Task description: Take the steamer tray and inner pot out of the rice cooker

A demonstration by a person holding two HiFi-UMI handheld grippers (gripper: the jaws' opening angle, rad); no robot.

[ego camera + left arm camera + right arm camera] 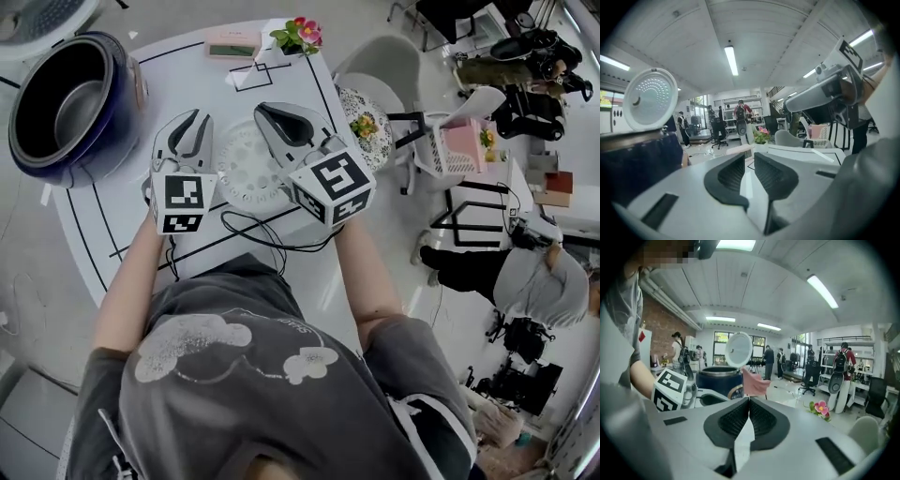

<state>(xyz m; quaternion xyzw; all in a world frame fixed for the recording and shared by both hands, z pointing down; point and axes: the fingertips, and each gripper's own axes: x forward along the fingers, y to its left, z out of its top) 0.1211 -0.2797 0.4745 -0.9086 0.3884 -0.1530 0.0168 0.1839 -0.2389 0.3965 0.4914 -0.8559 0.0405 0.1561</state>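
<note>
The right tool (749, 400) is clenched with its two dark ribbed pads meeting at the tips and nothing caught between them, while the left tool (749, 157) stands slightly released, a narrow gap showing between its pads (nothing in there either). From above, both are held over the round white tabletop (183, 75), the left tool (195, 116) and the right tool (266, 109) side by side. The white, hole-dotted steamer tray (239, 167) lies flat on the tabletop between and beneath them, touched by neither. Further to the left, at the tabletop's edge, sits the dark blue rice cooker (124, 89), and the grey inner pot (77, 111) sits inside it. The cooker's round white lid (650, 98) stands open and upright. A black cable (253, 231) trails across the tabletop near the person's forearms, and a small pot of pink flowers (298, 35) sits at the far edge beside a pink box (232, 43).
</note>
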